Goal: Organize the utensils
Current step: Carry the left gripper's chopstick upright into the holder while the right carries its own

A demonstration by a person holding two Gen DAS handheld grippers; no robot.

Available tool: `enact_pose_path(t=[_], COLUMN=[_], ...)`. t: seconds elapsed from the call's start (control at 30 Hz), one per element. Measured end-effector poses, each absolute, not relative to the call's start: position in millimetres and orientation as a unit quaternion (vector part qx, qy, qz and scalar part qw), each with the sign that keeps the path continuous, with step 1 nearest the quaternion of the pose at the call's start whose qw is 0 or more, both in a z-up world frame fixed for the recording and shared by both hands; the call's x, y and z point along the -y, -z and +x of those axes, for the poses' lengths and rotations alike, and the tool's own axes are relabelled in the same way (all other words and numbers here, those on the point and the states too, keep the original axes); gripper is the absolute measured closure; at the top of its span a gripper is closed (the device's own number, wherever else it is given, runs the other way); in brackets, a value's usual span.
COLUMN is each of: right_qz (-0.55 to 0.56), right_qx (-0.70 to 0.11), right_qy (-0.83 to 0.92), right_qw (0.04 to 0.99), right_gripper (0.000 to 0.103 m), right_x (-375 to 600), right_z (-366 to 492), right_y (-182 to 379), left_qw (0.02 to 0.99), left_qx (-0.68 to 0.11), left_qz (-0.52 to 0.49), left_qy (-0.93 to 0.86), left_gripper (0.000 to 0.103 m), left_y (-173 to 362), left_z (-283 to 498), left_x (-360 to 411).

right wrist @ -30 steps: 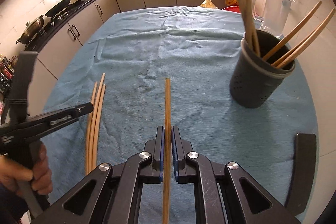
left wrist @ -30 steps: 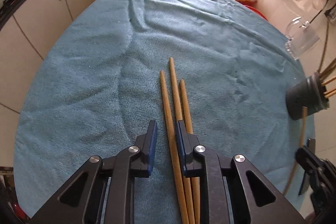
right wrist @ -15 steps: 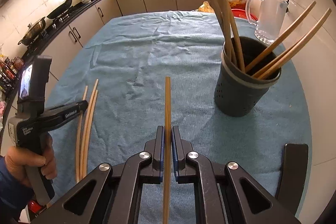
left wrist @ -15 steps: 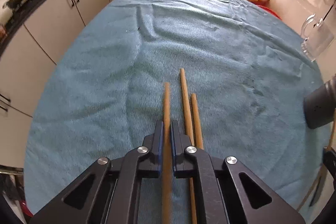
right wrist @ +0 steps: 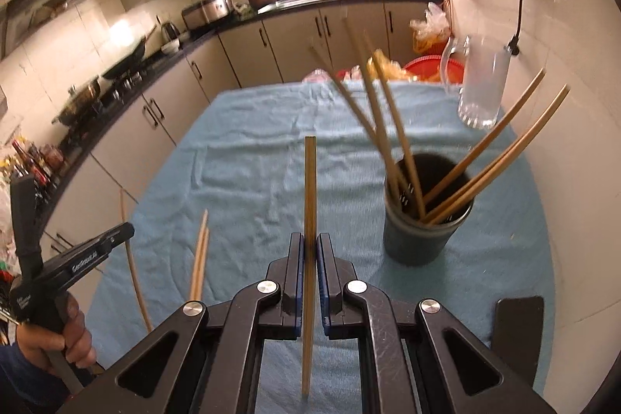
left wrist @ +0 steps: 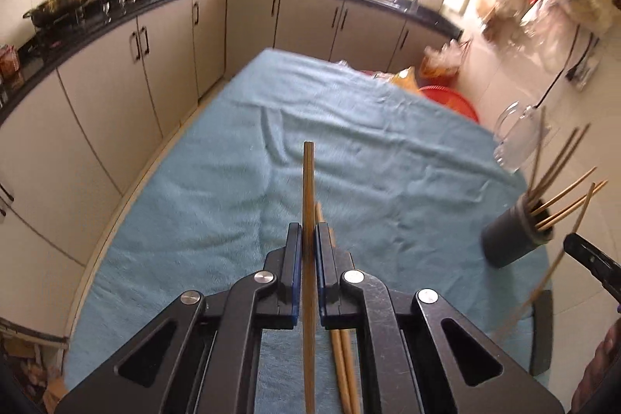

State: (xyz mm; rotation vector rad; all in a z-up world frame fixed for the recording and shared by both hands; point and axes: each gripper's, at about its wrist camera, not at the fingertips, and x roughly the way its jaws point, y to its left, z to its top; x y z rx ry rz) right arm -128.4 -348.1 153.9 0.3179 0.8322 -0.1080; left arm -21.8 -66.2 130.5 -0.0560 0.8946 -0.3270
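The only lettering shows in the right wrist view, at about eight o'clock: white print runs along the black arm of the left gripper (right wrist: 97, 251), and a smaller white label sits on its handle just above the hand (right wrist: 58, 336). Both are too small and blurred to read. The bottles (right wrist: 39, 158) at nine o'clock carry labels, also illegible.

Two wooden chopsticks (left wrist: 308, 189) (right wrist: 310, 189) clamped aloft, two more (right wrist: 200, 255) on cloth.

hand-held gripper (right wrist: 308, 251): black arms | blue pads | silver screws | dark blue sleeve (right wrist: 15, 361)
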Motion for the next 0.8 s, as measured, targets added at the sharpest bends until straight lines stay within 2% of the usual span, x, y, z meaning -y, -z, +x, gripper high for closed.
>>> enact_pose_path(t=[0.3, 0.8], right_qz=[0.167, 0.197], right_qx=[-0.371, -0.335], right_qy=[0.058, 0.096], right_qw=[0.912, 0.916], right_gripper=[0.096, 0.096], right_x=[347.9, 366.8], right_z=[-140.2, -170.4], right_y=[-178.8, -207.3], left_qw=[0.903, 0.908], left_qx=[-0.386, -0.353], left_qz=[-0.017, -0.009], left_qy=[0.189, 0.225], left_gripper=[0.097, 0.097], left_y=[-175.1, -212.1], left_z=[-37.1, -45.9], left_x=[75.9, 89.8])
